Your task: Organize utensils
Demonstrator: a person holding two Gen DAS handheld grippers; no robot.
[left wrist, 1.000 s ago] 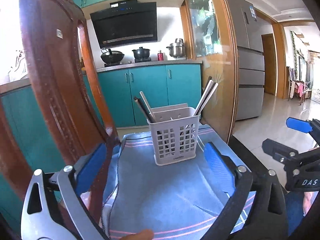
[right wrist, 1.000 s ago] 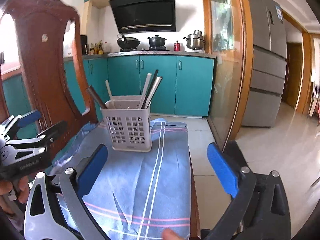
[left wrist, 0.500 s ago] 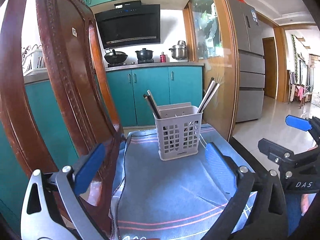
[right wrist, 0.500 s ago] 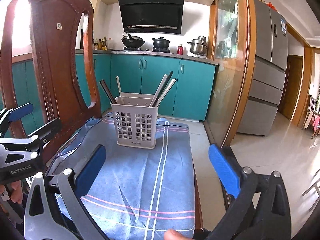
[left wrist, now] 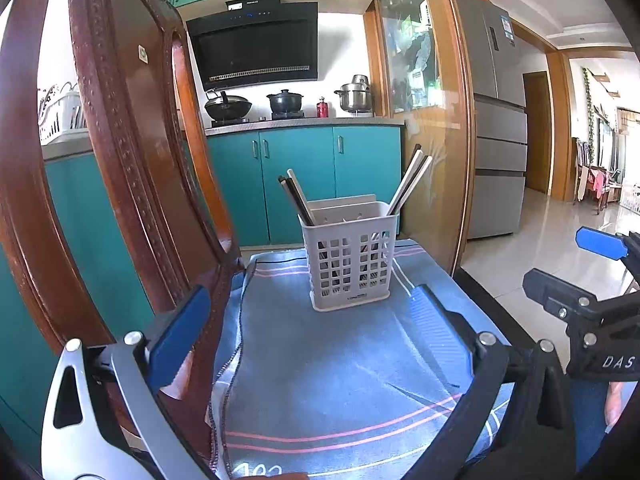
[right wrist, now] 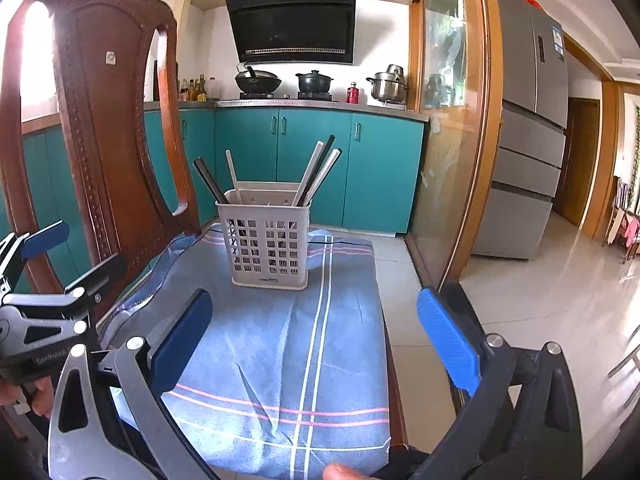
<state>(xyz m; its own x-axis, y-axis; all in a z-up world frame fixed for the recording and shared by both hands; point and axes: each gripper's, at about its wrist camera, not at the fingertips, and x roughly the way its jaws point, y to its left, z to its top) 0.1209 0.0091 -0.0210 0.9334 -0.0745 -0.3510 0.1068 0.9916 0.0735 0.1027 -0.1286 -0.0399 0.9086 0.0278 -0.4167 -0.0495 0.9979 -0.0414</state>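
Note:
A white perforated utensil basket (left wrist: 350, 258) (right wrist: 269, 240) stands upright on a blue cloth with pink and white stripes (left wrist: 340, 364) (right wrist: 280, 344). Black and pale chopsticks (left wrist: 408, 182) (right wrist: 316, 174) lean out of it to both sides. My left gripper (left wrist: 310, 332) hangs open over the near part of the cloth, well short of the basket, with nothing between its blue pads. My right gripper (right wrist: 316, 336) is also open and empty, at about the same distance. Each gripper shows at the edge of the other's view.
A carved dark wooden chair back (left wrist: 120, 160) (right wrist: 92, 120) rises close on the left of the cloth. Teal kitchen cabinets (right wrist: 312, 168) with pots on the counter lie behind. A glass partition in a wooden frame (right wrist: 452, 120) and a grey fridge (right wrist: 528, 120) stand to the right, above tiled floor.
Both grippers have pulled back and risen a little, so the basket looks smaller and farther off. Their jaws stayed open. The basket and chopsticks have not moved.

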